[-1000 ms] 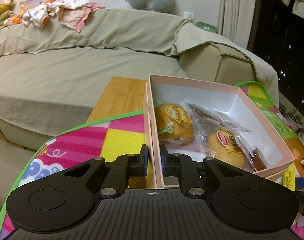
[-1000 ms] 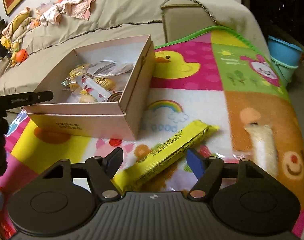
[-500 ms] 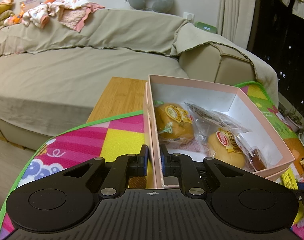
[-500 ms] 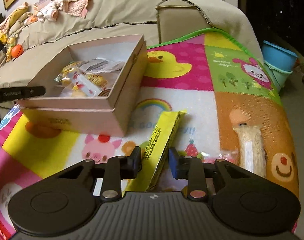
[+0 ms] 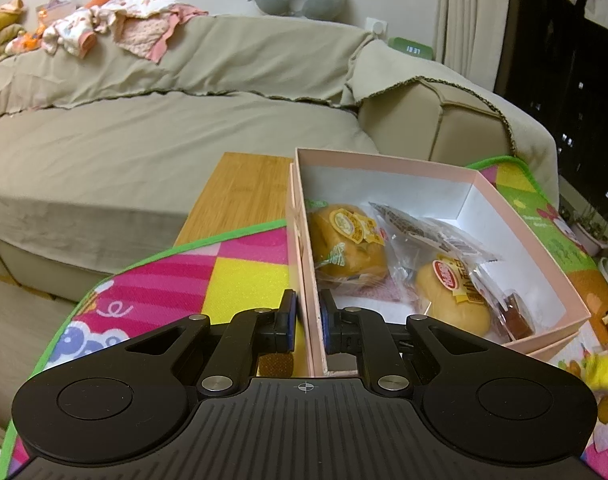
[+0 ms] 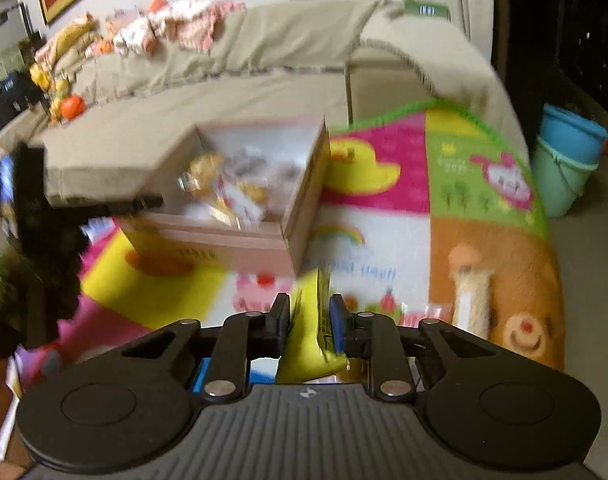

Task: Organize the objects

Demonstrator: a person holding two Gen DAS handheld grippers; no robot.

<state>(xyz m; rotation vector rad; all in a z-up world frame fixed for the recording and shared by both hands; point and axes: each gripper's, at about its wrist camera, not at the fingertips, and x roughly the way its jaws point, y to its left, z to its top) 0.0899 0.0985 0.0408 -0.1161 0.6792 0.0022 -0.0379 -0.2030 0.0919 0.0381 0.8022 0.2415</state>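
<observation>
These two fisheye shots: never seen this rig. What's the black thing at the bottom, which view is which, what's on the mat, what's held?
No robot here: a person holds a two-finger tool in each hand, and each tool carries a camera that looks forward along its fingers. The black shape at the bottom of each picture is that tool.

Left wrist view: the left tool is shut on the near wall of a pink box. Inside lie wrapped buns and other clear snack bags.

Right wrist view, motion-blurred: the right tool is shut on a yellow packet. Ahead is the same box, with the left tool at its edge.

Everything sits on a colourful play mat, in front of a beige sofa. A pale snack stick lies on the mat to the right.
</observation>
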